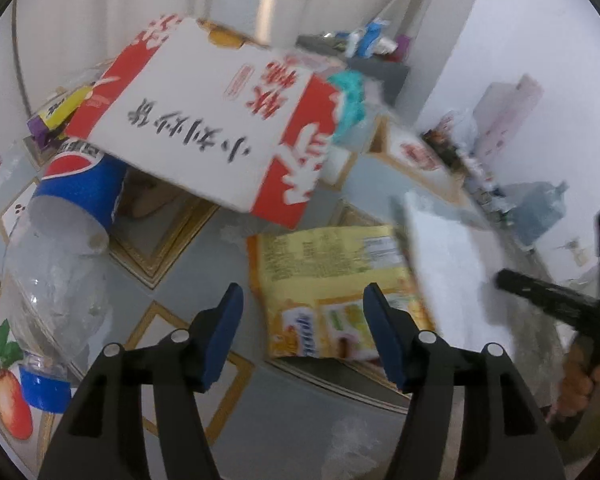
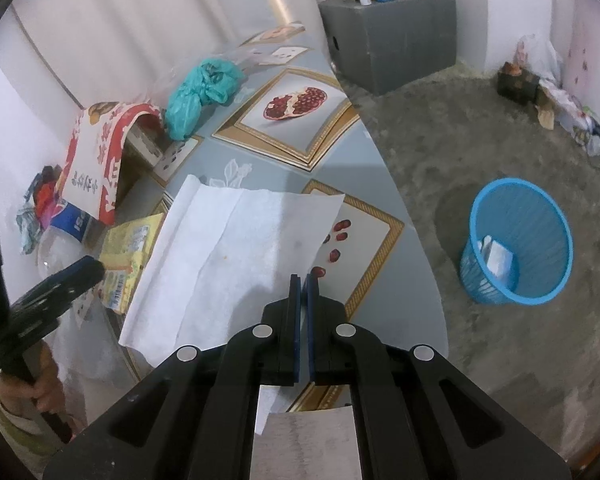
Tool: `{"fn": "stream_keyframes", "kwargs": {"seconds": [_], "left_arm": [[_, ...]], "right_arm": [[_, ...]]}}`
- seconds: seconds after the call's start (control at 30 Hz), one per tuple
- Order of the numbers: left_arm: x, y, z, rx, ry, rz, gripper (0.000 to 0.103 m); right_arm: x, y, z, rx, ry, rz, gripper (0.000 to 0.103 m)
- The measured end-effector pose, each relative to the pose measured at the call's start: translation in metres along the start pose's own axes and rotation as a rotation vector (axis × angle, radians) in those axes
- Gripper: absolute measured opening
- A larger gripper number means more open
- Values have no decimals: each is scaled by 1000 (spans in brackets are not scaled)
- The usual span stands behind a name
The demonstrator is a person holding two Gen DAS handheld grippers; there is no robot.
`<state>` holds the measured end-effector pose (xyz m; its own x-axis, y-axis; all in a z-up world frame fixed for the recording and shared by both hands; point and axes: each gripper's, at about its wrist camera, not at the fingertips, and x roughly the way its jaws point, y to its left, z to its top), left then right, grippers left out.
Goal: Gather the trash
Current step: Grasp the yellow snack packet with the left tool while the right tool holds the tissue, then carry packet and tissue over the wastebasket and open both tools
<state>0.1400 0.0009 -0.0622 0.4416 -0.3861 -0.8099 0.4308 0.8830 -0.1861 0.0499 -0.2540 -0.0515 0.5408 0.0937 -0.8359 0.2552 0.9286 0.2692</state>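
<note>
White paper sheet (image 2: 236, 264) is clamped by its corner in my right claw (image 2: 304, 280), lifted off the table for the blue mesh bin (image 2: 516, 240) on the floor. My left claw (image 1: 302, 312) hovers, fingers apart, over the yellow snack wrapper (image 1: 332, 276), holding nothing.

We see a white tissue (image 2: 228, 256) just left of our black, blue-padded right tongs (image 2: 304, 280), a sky-blue basket (image 2: 516, 244) to their right, and a yellow wrapper (image 1: 332, 280) between the left tongs (image 1: 302, 308).
</note>
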Motion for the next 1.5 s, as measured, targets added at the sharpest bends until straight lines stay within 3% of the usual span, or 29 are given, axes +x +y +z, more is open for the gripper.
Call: {"fn": "stream_keyframes", "kwargs": {"seconds": [0.13,0.2,0.47,0.6,0.9,1.13,1.4,1.5], "left_arm": [[10,-10,1,83,17,109,61],[12,-19,-3,138,10,155,52],[9,-30,-10,171,-23,166,14],[5,-30,-10,150,-40,145,5],[-43,-35,-13,136,-140,66,3],[-78,-54,2,154,-227,7,3],[-73,-113,47,267,-262,-88,3],[-51,-145,66,321,-221,-146,3]], "right_arm": [[1,3,0,-16,-10,-11,2],[0,4,-2,-24,-17,-21,2],[0,13,-7,-62,-40,-45,1],[-5,17,-8,-66,-52,-44,0],[-49,11,-2,-34,-177,-31,0],[-91,-17,2,34,-306,-55,0],[-129,-82,9,152,-434,-158,0],[-131,-111,9,202,-444,-190,0]]}}
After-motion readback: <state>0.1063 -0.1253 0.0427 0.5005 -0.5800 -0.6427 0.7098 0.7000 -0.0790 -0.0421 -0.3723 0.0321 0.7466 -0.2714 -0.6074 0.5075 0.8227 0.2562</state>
